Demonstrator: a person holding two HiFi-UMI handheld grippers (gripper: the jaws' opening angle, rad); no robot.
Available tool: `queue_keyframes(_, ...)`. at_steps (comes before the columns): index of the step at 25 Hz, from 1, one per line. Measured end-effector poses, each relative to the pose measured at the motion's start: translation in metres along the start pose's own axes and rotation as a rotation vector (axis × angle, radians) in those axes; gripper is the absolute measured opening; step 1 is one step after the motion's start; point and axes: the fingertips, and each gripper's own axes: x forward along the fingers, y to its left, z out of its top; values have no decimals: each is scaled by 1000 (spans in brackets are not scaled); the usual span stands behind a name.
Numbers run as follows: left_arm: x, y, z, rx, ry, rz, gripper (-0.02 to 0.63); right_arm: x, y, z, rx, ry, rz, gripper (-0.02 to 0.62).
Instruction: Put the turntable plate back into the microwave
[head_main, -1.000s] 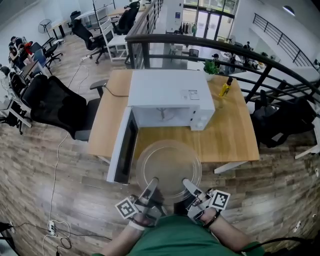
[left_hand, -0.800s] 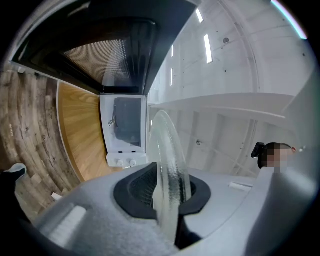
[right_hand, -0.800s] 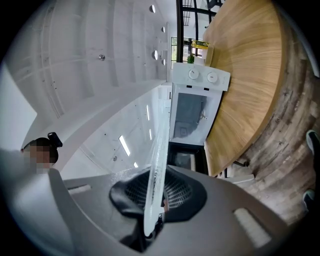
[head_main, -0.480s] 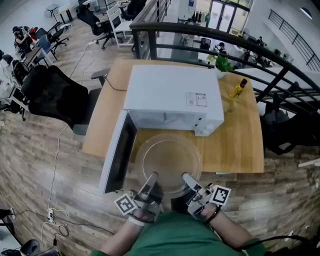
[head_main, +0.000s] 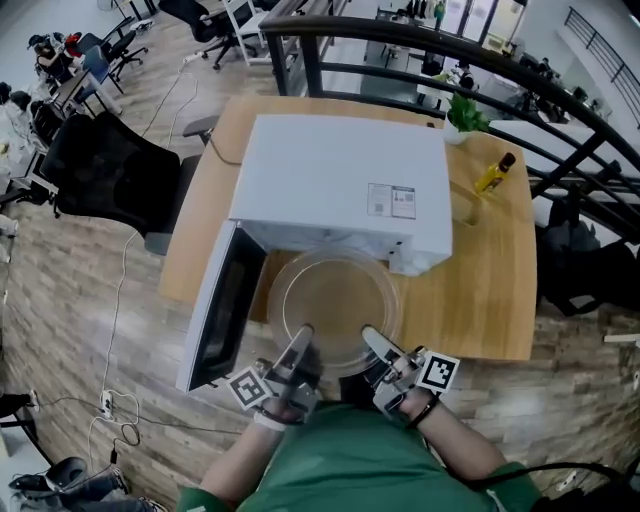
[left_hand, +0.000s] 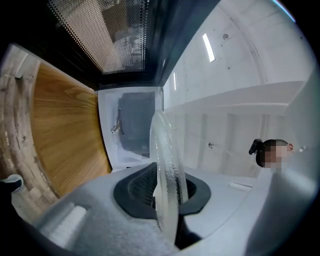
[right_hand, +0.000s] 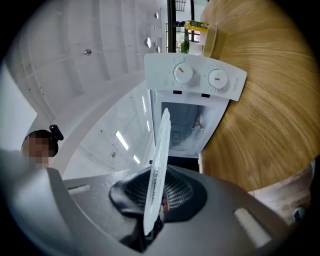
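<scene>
The clear round glass turntable plate (head_main: 333, 305) hangs level above the light wooden surface (head_main: 480, 300). Its far rim sits at the mouth of the white microwave (head_main: 340, 180), whose dark-windowed door (head_main: 215, 305) stands open on the left. The left gripper (head_main: 298, 345) and the right gripper (head_main: 372, 342) each hold the plate's near rim, their fingers (left_hand: 137, 187) pinching the glass edge.

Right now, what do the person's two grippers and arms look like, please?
The left gripper and the right gripper look alike: light grey, tapering jaws lined with black ribbed pads. Each carries a cube with black-and-white square markers near the hand. No cables show. The person wears a green top, and a dark band circles the right wrist.
</scene>
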Motion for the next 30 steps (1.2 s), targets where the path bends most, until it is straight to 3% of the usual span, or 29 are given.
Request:
queue_keyframes(13,26,15,22,-2,-87,23,44,29,-18,29,32,52,3,40)
queue_keyframes(30,48,74,69,-3,-19,38,44,70,-70,43,2,-20,-76,38)
